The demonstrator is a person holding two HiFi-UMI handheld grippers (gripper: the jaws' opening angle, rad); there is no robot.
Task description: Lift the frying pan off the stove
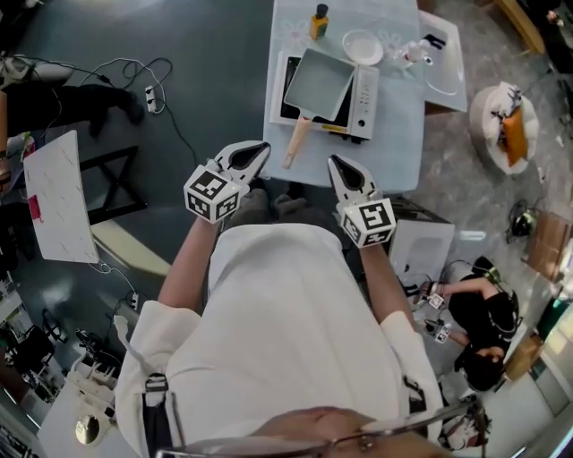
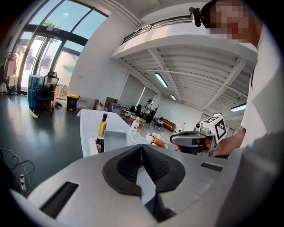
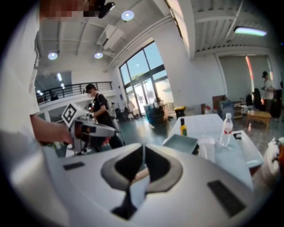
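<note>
A square grey frying pan [image 1: 318, 82] with a wooden handle [image 1: 296, 141] sits on a portable stove [image 1: 363, 98] on the pale table [image 1: 394, 152]. The handle points toward me. My left gripper [image 1: 258, 150] is shut and empty, in the air just short of the table's near edge, left of the handle. My right gripper [image 1: 337, 163] is also shut and empty, to the right of the handle. From the left gripper view the pan [image 2: 116, 139] lies beyond the closed left gripper [image 2: 142, 148]. The right gripper view shows the pan [image 3: 181, 144] past the closed right gripper [image 3: 143, 160].
Behind the stove stand a yellow bottle [image 1: 319, 20], a white bowl [image 1: 362, 46] and a water bottle [image 1: 408, 54]. A white tray [image 1: 446, 59] lies at the table's right. A white board [image 1: 58, 197] and cables lie on the dark floor to the left. A person crouches at lower right [image 1: 479, 322].
</note>
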